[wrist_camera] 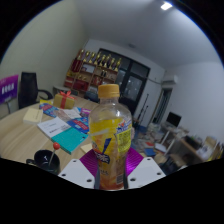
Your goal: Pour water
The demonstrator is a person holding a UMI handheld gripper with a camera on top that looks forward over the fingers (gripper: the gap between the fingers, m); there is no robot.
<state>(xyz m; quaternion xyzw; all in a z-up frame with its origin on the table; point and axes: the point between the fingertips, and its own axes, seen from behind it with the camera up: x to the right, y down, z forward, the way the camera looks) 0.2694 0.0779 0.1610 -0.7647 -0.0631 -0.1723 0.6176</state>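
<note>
A plastic bottle [110,135] of orange-yellow drink, with an orange cap and a yellow label, stands upright between my fingers. My gripper [111,168] is shut on the bottle's lower body, with the purple pads [89,162] pressed against both of its sides. The bottle is held above the wooden table [20,138]. The bottle's base is hidden behind the fingers. No cup or other vessel shows.
Books and papers [68,128] lie on the table to the left of the bottle. A round black object [45,160] sits near the left finger. A black chair [28,88] stands at the far left. Shelves [95,72] line the back wall, with desks at right.
</note>
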